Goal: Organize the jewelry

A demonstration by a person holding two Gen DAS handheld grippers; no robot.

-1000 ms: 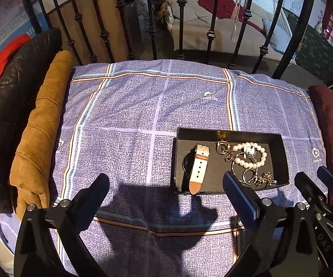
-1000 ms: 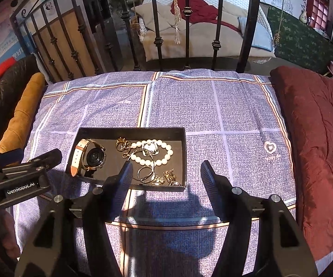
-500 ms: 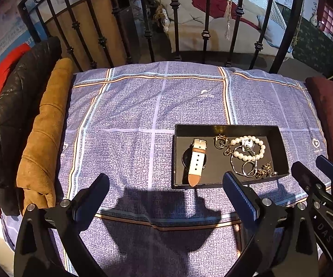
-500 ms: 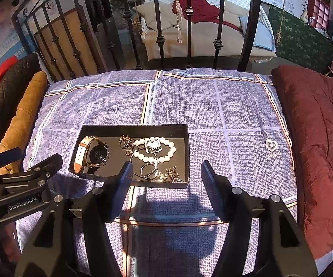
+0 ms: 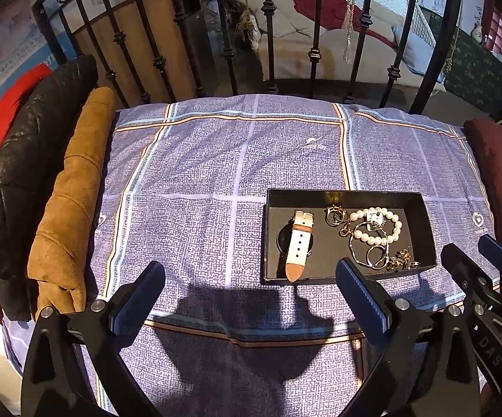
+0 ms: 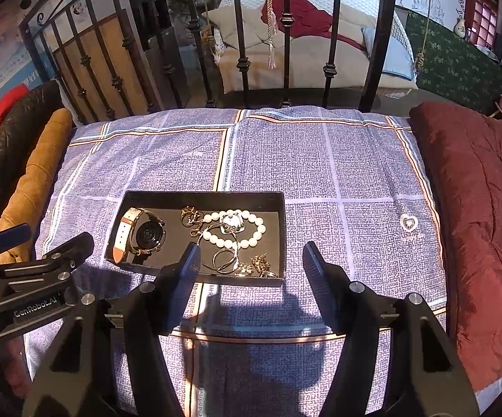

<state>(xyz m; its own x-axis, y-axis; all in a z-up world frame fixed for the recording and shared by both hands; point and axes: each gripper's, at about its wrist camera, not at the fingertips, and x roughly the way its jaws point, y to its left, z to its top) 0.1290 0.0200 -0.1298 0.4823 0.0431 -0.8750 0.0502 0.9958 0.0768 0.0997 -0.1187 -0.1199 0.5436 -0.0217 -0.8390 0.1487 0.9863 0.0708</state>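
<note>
We are hovering both grippers, left (image 5: 249, 288) and right (image 6: 251, 264), jaws apart and holding nothing, just short of the tray (image 6: 199, 197). The watch (image 6: 146, 234) and beads (image 6: 237, 229) are lying inside; we are judging it best to pinch one piece cleanly, avoiding tangled chains.

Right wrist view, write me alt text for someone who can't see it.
A shallow black tray on a purple checked bedspread holds a watch at its left end, a pearl bracelet and tangled gold and silver pieces. The open right tool hovers empty at the tray's near edge, with the left tool at far left.
</note>
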